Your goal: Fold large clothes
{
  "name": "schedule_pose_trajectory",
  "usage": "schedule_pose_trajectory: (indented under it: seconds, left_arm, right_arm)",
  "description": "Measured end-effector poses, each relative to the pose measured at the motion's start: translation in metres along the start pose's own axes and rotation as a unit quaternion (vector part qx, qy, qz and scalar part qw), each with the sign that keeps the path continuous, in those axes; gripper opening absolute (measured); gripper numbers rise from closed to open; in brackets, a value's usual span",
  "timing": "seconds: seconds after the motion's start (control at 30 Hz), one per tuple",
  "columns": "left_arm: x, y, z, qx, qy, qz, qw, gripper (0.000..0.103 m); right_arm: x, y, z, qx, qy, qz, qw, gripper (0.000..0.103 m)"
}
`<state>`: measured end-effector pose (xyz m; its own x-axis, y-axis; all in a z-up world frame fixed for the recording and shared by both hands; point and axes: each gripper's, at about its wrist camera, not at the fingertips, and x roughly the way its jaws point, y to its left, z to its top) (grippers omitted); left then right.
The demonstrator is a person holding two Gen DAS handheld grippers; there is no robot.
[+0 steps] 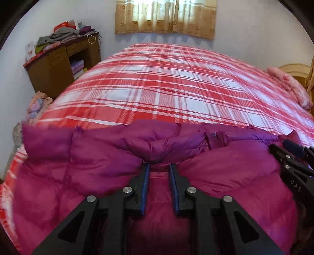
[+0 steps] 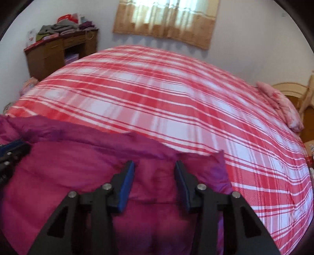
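Red-and-white plaid bedding [image 1: 166, 82] covers a bed, a wooden desk [image 1: 58, 64] piled with clothes at far left. On its near edge lies a magenta puffer jacket [image 1: 88, 166]; the left gripper [image 1: 159, 166] and, further right, the right gripper [image 2: 155, 164] rest on it with jaws spread.

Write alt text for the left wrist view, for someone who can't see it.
The left hand-held gripper, jaws open, reaches over a puffy magenta down jacket lying on a bed with a red and white plaid cover. The right hand-held gripper shows at the right edge, a wooden desk piled with clothes stands far left, and a curtained window is beyond.
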<state>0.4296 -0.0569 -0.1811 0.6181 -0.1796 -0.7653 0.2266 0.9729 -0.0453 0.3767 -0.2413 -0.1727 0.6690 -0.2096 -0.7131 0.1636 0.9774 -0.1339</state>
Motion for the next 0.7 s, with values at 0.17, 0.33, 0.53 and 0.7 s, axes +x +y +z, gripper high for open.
schedule_pose_trajectory:
  seconds: [0.17, 0.33, 0.53, 0.7]
  left_arm:
    - [0.012, -0.006, -0.006, 0.013, -0.011, 0.02, 0.9996, 0.021]
    - [0.018, -0.009, -0.006, 0.019, -0.013, 0.038, 0.999, 0.021]
    - [0.022, -0.011, -0.005, 0.021, -0.014, 0.042, 0.9988, 0.021]
    - [0.022, -0.01, -0.004, 0.018, -0.014, 0.04, 0.9989, 0.021]
  right_arm:
    - [-0.001, -0.005, -0.002, 0.028, -0.013, 0.011, 0.999, 0.05]
    - [-0.018, -0.026, 0.0, 0.074, -0.047, 0.021, 0.996, 0.044]
    - [0.022, -0.071, -0.014, 0.167, 0.049, 0.016, 0.985, 0.051]
    - [0.031, -0.066, -0.01, 0.164, 0.056, -0.009, 0.985, 0.064]
